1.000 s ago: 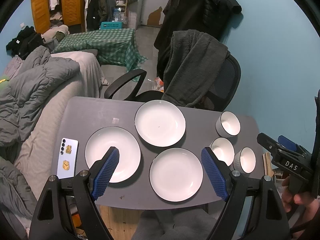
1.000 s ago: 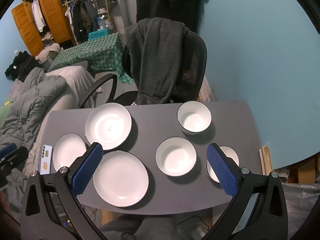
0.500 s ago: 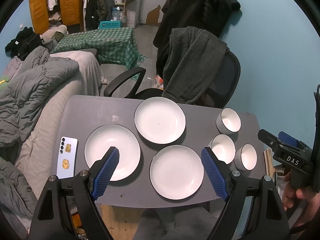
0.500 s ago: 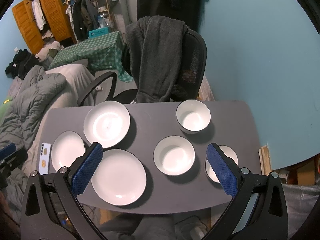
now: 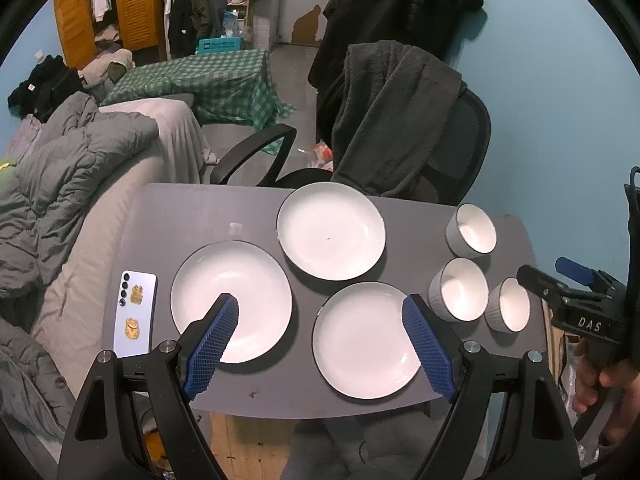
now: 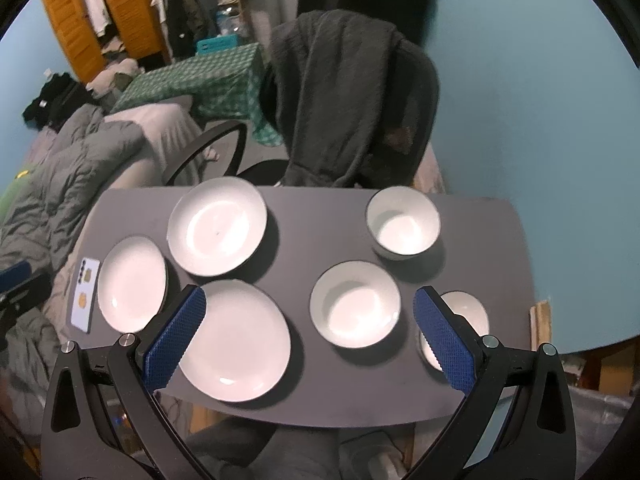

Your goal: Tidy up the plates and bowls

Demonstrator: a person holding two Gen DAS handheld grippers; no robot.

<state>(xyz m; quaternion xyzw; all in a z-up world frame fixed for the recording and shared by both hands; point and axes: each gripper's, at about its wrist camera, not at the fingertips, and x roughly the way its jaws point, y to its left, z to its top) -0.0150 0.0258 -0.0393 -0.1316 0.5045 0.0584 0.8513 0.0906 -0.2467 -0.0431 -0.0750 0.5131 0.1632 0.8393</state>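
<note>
Three white plates lie on the grey table [image 5: 192, 216]: a left plate [image 5: 240, 288], a far plate [image 5: 331, 230] and a near plate [image 5: 362, 340]. Three white bowls stand at the right: a far bowl [image 5: 474, 232], a middle bowl [image 5: 460, 290] and a near bowl [image 5: 509, 304]. My left gripper [image 5: 320, 316] is open and empty, high above the plates. My right gripper [image 6: 310, 312] is open and empty, above the near plate [image 6: 236, 340] and the middle bowl [image 6: 356, 304]. It also shows at the right edge of the left wrist view [image 5: 576, 300].
A phone [image 5: 134, 314] lies at the table's left edge. An office chair draped with a dark garment [image 5: 396, 120] stands behind the table. A bed with a grey duvet [image 5: 60, 184] is on the left. A blue wall is on the right.
Both grippers have drifted slightly, so the table sits a little differently in each view. The plates and bowls have not moved. Both grippers stay open.
</note>
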